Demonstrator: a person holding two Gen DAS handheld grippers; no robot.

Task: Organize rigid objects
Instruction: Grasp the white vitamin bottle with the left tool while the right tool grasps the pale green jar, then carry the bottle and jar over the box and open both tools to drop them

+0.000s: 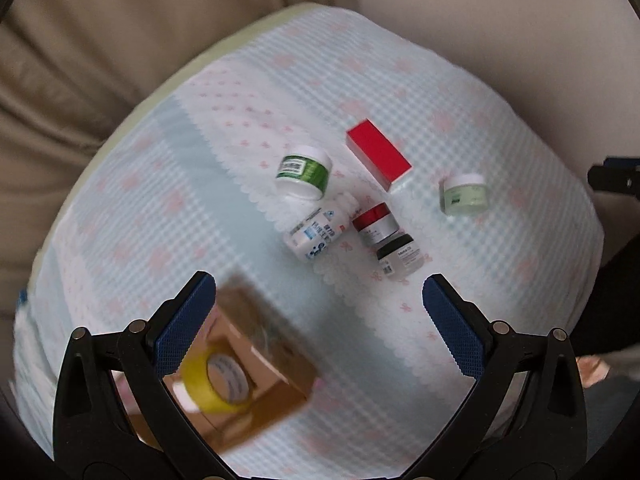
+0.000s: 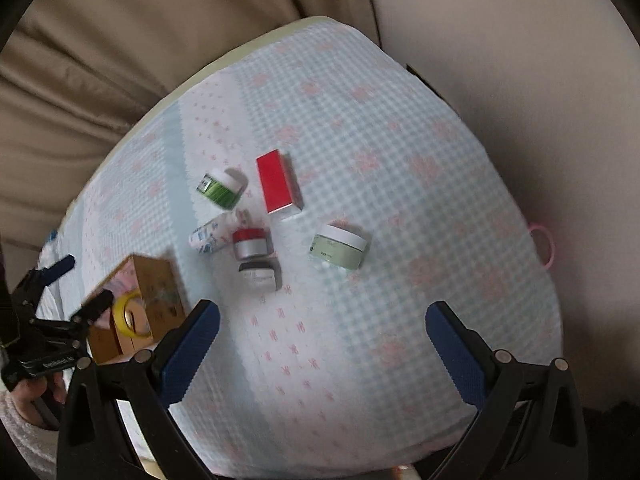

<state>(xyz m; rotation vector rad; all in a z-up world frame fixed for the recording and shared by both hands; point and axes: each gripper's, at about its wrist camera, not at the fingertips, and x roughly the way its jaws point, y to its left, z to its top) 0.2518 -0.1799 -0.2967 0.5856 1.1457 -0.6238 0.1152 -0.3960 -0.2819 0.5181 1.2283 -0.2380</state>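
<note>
On a blue-and-pink checked cloth lie a red box (image 1: 378,154) (image 2: 278,187), a green-labelled jar (image 1: 306,176) (image 2: 221,188), a white bottle on its side (image 1: 320,232) (image 2: 210,237), a red-and-silver jar (image 1: 376,224) (image 2: 251,243), a black-lidded white jar (image 1: 398,255) (image 2: 260,273) and a pale green jar (image 1: 465,194) (image 2: 339,247). A cardboard box (image 1: 260,364) (image 2: 140,304) holds a yellow tape roll (image 1: 218,378) (image 2: 130,316). My left gripper (image 1: 318,320) (image 2: 86,286) is open and empty above the cardboard box. My right gripper (image 2: 322,340) is open and empty, above bare cloth.
The cloth covers a rounded table (image 1: 132,184) (image 2: 460,200) set against a beige sofa (image 1: 80,60) (image 2: 100,40). A pink loop (image 2: 544,246) hangs off the right edge. The other gripper's tip (image 1: 614,176) shows at the right of the left wrist view.
</note>
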